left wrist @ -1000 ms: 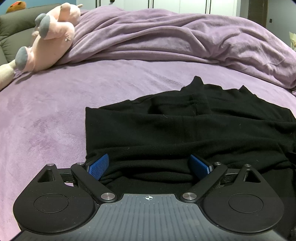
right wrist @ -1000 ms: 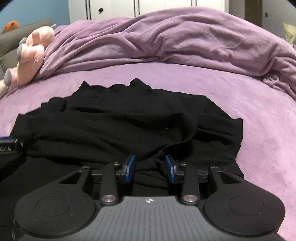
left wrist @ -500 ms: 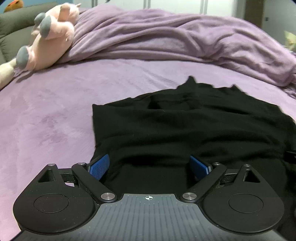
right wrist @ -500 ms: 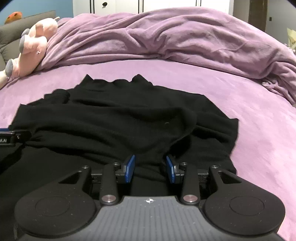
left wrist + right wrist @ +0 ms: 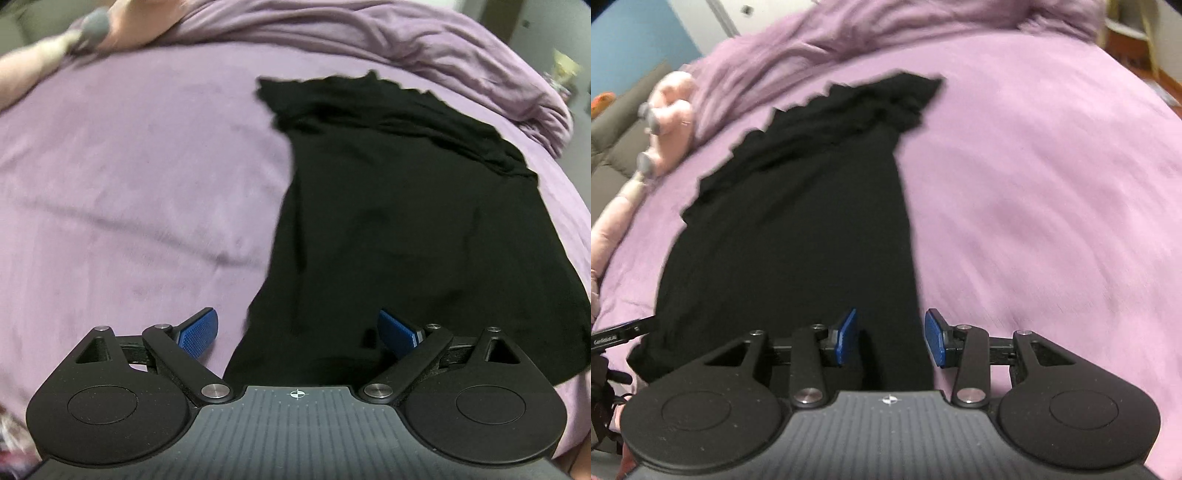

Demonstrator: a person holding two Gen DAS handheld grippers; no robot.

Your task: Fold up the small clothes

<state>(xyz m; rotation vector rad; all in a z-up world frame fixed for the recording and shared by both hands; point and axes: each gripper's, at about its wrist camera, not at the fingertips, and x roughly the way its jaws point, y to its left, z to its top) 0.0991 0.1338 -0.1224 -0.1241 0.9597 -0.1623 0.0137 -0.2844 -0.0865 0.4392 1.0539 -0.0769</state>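
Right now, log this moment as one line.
black garment: flat on purple bed | left gripper: open | right gripper: open, straddling garment edge

White lettering runs along a black bar [image 5: 622,331] at the near left of the right wrist view, too blurred to read.

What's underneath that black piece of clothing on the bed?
The black garment lies on the purple bed cover, which shows all around it. Whatever is directly beneath the cloth is covered, so nothing else can be made out there.
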